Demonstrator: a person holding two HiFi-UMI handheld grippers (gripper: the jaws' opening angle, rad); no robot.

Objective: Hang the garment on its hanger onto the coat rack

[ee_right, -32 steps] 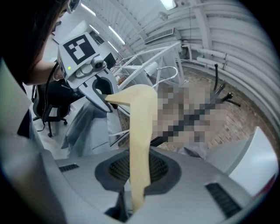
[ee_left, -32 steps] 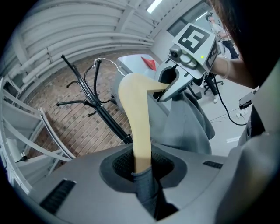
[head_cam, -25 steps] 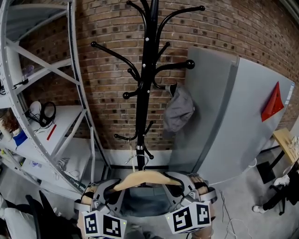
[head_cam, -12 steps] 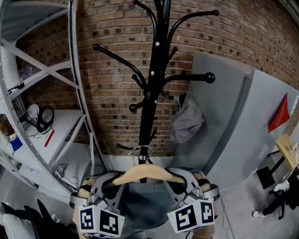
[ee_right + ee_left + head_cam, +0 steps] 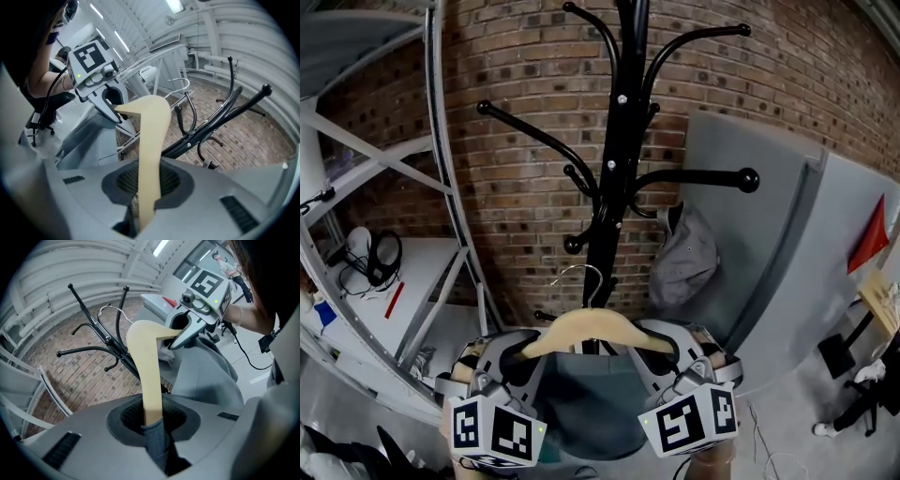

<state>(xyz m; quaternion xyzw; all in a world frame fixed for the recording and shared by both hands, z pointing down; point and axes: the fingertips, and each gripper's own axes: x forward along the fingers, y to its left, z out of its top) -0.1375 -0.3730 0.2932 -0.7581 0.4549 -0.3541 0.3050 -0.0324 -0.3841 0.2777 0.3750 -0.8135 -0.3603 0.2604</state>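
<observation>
A wooden hanger point(image 5: 591, 330) with a metal hook point(image 5: 581, 277) carries a dark blue-grey garment point(image 5: 591, 403) that hangs below it. My left gripper point(image 5: 517, 354) is shut on the hanger's left arm and my right gripper point(image 5: 667, 354) on its right arm. The hook sits just in front of the black coat rack point(image 5: 621, 178), below its lower pegs and not over any of them. In the left gripper view the hanger arm point(image 5: 149, 376) and garment cloth point(image 5: 157, 446) run between the closed jaws. In the right gripper view the other hanger arm point(image 5: 151, 150) is clamped the same way, with the coat rack point(image 5: 220, 119) beyond.
A grey cap point(image 5: 686, 255) hangs on one right-hand peg of the rack. Metal shelving point(image 5: 441, 197) with headphones point(image 5: 370, 255) stands at the left. A grey panel point(image 5: 787, 253) leans against the brick wall point(image 5: 525, 84) at the right.
Both grippers have lifted the hanger and brought it closer to the rack. The hook has risen from beside the lowest pegs to higher along the pole.
</observation>
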